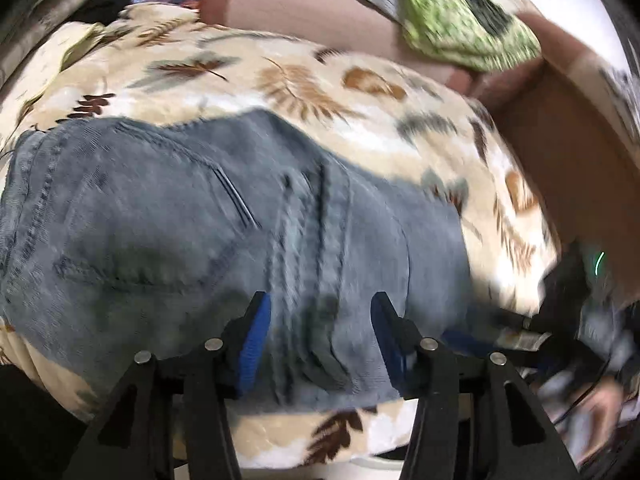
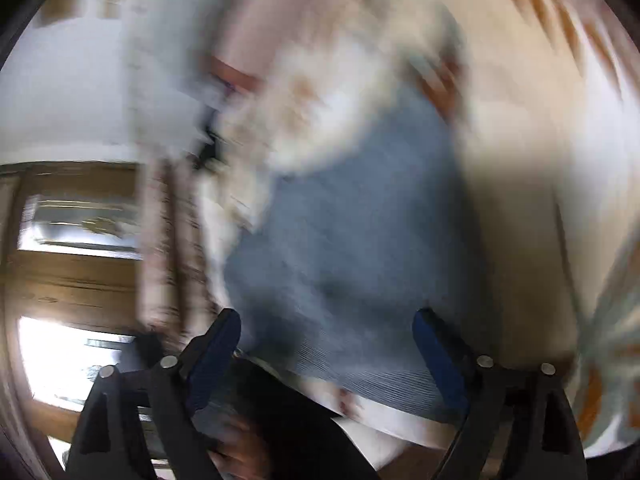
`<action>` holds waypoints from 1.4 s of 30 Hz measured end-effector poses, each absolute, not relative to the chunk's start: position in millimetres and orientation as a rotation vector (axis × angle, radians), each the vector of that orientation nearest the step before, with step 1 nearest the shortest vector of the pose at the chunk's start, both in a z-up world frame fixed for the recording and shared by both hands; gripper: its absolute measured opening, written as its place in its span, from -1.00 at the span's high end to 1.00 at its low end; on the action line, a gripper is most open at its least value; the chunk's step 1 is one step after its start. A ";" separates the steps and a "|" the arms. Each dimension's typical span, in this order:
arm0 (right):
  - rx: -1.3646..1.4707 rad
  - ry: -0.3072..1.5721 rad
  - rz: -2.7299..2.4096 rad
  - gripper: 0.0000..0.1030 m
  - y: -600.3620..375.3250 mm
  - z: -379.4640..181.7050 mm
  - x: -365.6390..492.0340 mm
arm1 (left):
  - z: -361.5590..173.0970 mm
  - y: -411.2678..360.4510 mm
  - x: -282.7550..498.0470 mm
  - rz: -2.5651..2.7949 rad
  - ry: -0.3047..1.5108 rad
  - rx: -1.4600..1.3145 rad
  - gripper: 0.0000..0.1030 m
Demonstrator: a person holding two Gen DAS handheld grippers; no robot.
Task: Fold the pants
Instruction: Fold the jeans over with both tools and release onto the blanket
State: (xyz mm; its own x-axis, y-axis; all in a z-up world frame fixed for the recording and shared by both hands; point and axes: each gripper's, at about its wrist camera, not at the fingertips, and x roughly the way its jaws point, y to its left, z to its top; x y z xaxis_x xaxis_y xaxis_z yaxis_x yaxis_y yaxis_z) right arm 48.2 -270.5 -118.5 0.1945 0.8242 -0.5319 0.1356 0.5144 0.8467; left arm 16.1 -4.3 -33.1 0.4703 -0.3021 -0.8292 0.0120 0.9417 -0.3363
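Blue-grey jeans (image 1: 192,232) lie spread on a cream bedspread with a leaf print (image 1: 304,80). In the left wrist view the seams, a pocket and the belt-loop area show. My left gripper (image 1: 320,312) is open and hovers just over the near edge of the jeans, with nothing between its blue pads (image 1: 252,344). In the blurred right wrist view, my right gripper (image 2: 326,328) is open over one end of the jeans (image 2: 352,240), with nothing held. The right gripper also shows at the right edge of the left wrist view (image 1: 520,328).
A pink headboard or cushion (image 1: 304,4) and a green patterned cloth (image 1: 460,20) lie beyond the bed. A brown wooden piece (image 1: 576,160) stands at the right. In the right wrist view a wooden door or cabinet (image 2: 72,272) and a white wall (image 2: 80,92) are at the left.
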 end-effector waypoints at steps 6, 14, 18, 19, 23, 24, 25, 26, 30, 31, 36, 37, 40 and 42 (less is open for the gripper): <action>0.926 1.226 0.575 -0.73 -280.4 -98.8 39.2 | -8.7 -27.3 62.0 -0.264 1.003 -0.287 -0.10; 0.863 1.233 0.586 -0.74 -270.9 -96.8 23.1 | -71.6 -49.6 89.6 -0.112 1.108 -0.021 -0.33; 0.809 1.173 0.675 -0.76 -263.0 -73.4 22.9 | -54.3 -32.6 80.0 -0.148 1.098 -0.133 -0.32; 0.797 1.191 0.668 -0.78 -256.5 -78.7 27.1 | -46.3 -20.8 72.0 -0.165 1.075 -0.184 -0.33; 0.819 1.237 0.628 -0.79 -255.6 -98.5 29.9 | -28.4 32.1 37.9 -0.158 0.994 -0.315 -0.33; 0.797 1.236 0.612 -0.80 -255.5 -90.9 30.6 | -24.5 46.6 29.9 -0.140 0.973 -0.340 -0.34; 0.758 1.198 0.590 -0.80 -255.6 -77.8 31.0 | -21.3 66.7 19.7 -0.106 0.951 -0.370 -0.36; 0.735 1.158 0.598 -0.80 -252.9 -63.8 31.9 | -20.0 89.1 8.4 -0.061 0.928 -0.408 -0.39; 0.727 1.122 0.710 -0.80 -226.3 -40.2 44.7 | -29.6 154.3 -14.0 0.072 0.902 -0.538 -0.45; 0.718 1.130 0.717 -0.80 -216.3 -42.0 48.7 | -34.2 166.7 -16.4 0.106 0.914 -0.551 -0.45; 0.549 1.283 0.637 -0.86 -175.0 -96.8 57.1 | -32.6 177.0 -19.6 0.111 0.905 -0.559 -0.45; 0.515 1.278 0.633 -0.86 -170.5 -85.7 56.2 | -28.9 173.8 -19.0 0.103 0.896 -0.531 -0.46; 0.395 1.226 0.678 -0.86 -156.0 -46.5 65.5 | -16.6 162.9 -5.8 0.138 0.874 -0.413 -0.47; 0.307 1.181 0.663 -0.86 -145.4 -24.9 83.8 | -11.5 160.0 3.6 0.183 0.871 -0.347 -0.48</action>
State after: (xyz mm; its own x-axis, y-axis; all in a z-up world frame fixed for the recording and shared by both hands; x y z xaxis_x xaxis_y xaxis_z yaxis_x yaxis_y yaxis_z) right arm 83.8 -145.4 -24.9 0.2211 0.6238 -0.7496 -0.3156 0.7731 0.5502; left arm 3.6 160.0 -11.5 0.6334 0.0166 -0.7737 -0.2964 0.9287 -0.2228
